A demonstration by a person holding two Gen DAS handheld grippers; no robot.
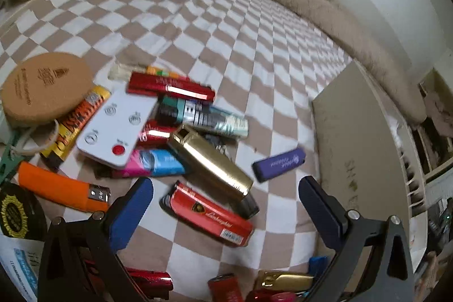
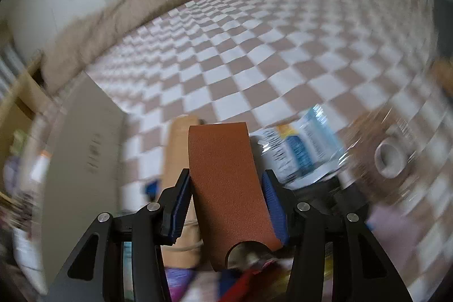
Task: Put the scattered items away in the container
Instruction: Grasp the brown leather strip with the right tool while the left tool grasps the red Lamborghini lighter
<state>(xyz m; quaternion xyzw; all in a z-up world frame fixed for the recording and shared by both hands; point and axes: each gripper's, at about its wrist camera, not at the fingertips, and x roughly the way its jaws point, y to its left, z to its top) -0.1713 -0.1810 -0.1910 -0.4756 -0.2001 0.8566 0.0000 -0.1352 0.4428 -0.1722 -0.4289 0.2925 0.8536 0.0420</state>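
Jaws, right gripper [image 2: 226, 205]: pinched on the two long edges of a brown leather-look sleeve [image 2: 223, 183], blue pads pressing its sides, the sleeve standing up between them with a rounded notch at its near end. Jaws, left gripper [image 1: 226, 203]: spread wide, nothing between the pads, hanging over a red lighter [image 1: 209, 214]. Landmark for this entry: the grey container [image 1: 354, 149], a flat-sided box on the checkered bed cover [image 1: 212, 19]. A purple USB stick [image 1: 279, 164] lay just beside the container's wall; the red lighter and a gold lighter [image 1: 211, 163] lay a little further from it; a white remote [image 1: 116, 126], an orange lighter [image 1: 63, 187] and a round cork coaster [image 1: 46, 88] lay well apart from it, on the far side of the heap. Step in hand, as judged: carrying the pinched sleeve to the container. To do it well, the grip should stay firm on the edges, the sleeve should be brought over the rim before release, and the left gripper should straddle the red lighter across its narrow width rather than its length. Views compared: the left wrist view alone showed the heap of scattered items; the right wrist view alone showed the held sleeve, with the container to its left and much else blurred. The container's inside showed in neither.
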